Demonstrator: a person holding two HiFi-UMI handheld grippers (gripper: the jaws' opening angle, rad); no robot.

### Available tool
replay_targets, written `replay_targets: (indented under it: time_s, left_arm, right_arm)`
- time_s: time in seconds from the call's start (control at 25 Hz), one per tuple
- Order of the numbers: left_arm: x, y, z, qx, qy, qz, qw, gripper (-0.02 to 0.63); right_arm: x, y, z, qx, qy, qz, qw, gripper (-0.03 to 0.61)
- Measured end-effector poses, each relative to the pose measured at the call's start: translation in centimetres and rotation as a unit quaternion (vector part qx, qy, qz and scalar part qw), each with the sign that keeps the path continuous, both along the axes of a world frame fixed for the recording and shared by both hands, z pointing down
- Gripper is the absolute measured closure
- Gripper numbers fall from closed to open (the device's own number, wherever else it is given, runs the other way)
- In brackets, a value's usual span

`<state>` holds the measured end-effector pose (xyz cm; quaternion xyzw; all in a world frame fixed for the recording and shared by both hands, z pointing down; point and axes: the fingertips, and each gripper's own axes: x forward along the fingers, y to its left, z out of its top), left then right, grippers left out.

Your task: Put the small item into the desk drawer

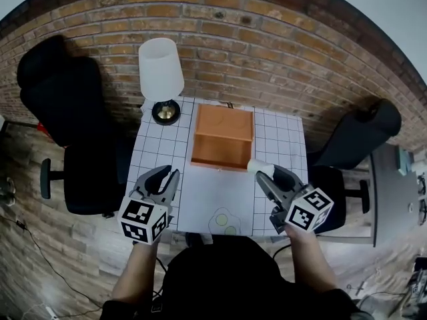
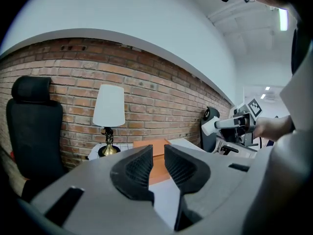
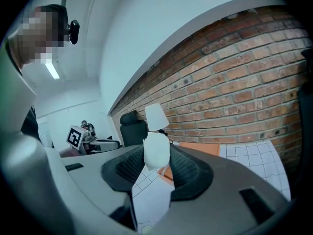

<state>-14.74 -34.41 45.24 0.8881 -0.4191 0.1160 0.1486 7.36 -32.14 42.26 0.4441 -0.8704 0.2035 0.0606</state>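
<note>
Starting far left: got a black office chair [image 1: 63,99] well out to the left of the left gripper [image 1: 170,172], backed up against the brick wall [image 1: 267,39]. Next, a lamp [image 1: 161,69] with a white shade, straight ahead of those jaws at the far left corner of the table [image 1: 207,202]. As for the left jaws themselves: only a narrow gap, nothing in it, touching nothing, hovering by the near left edge of the table.

Moving right, ahead of and between both sets of jaws: orange drawer [image 1: 221,153], sitting open on the gridded tabletop, bare orange bottom showing. Closer in, by the front edge and between the two grippers, a flat print [image 1: 225,222] with pale green circles.

Then the right gripper [image 1: 267,172]: clamped on the small item [image 1: 256,166], a little white thing pinched right at the tips and poking up past them. Puts the item just off the drawer's near right corner, outside it, up off the table. Last, a second black chair [image 1: 353,139] out to the right of the right jaws.
</note>
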Motion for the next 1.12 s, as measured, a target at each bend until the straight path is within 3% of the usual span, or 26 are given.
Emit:
replay_targets:
  time_s: [0.44, 1.12]
  left_arm:
    - [1.3, -5.9, 2.8, -0.018, -0.023, -0.025, 0.9993, 0.535]
    - [3.7, -8.0, 8.9, -0.064, -0.018, -0.037, 0.9971, 0.535]
  right_arm:
    - [2.8, -5.8, 6.3, -0.055, 0.011, -0.014, 0.998, 0.423]
    - [0.1, -10.1, 14.6, -0.110, 0.057, -0.080, 0.989, 0.423]
